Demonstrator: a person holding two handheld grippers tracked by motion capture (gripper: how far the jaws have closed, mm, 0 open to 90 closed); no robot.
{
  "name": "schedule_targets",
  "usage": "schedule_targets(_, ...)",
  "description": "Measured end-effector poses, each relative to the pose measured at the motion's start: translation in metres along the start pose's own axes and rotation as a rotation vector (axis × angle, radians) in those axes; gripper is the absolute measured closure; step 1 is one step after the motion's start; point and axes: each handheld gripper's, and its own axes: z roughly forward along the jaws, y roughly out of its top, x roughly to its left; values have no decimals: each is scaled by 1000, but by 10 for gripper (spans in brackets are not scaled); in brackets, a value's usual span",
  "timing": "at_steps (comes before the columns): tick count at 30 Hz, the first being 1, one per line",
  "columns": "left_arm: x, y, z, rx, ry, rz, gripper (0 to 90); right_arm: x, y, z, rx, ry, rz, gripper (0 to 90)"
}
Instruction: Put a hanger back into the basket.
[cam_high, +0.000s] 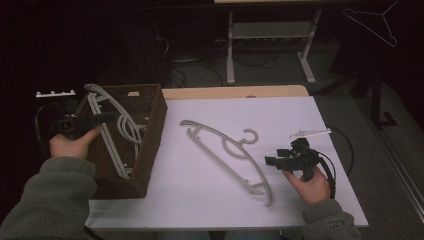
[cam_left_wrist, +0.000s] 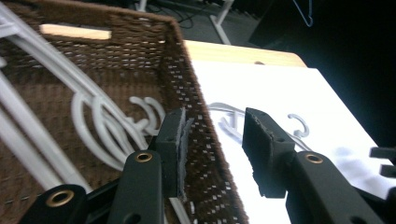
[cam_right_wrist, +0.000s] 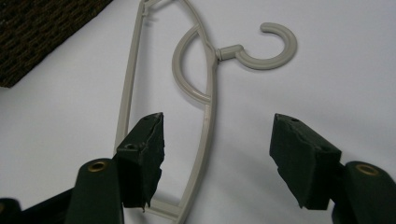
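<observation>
Nearest the person, the right gripper (cam_high: 270, 161) hovers wide open and empty over the grey hanger (cam_high: 227, 152) lying on the white table (cam_high: 280, 115) right of the basket (cam_high: 150, 150); close squarely on its curved arm. The left gripper (cam_high: 111, 117), half open, empty, sits over the basket's rim

Our left gripper (cam_high: 102, 118) points to the side, jaws apart with nothing pinched. Our right gripper (cam_high: 271, 161) hangs low, jaws wide apart.
</observation>
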Motion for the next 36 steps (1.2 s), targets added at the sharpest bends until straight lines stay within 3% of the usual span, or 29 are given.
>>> schedule_targets(8,-26,-8,8,2,-42,25,524,-1,4,7,36,-5,5,379)
schedule_targets(18,-59,-20,27,17,-88,72,492,3,23,32,145,-4,-8,491)
schedule_targets(22,-66,-24,33,23,-106,78,489,1,24,44,185,-2,-8,518)
schedule_targets(24,-70,-26,37,26,-116,83,484,1,25,55,237,14,10,563)
schedule_targets(27,-76,-29,44,41,-134,88,482,1,25,60,261,24,3,592)
schedule_targets(28,-78,-30,46,45,-142,85,478,1,25,66,291,25,-3,622)
schedule_targets(36,-89,-37,61,69,-177,89,474,1,23,73,341,32,15,716)
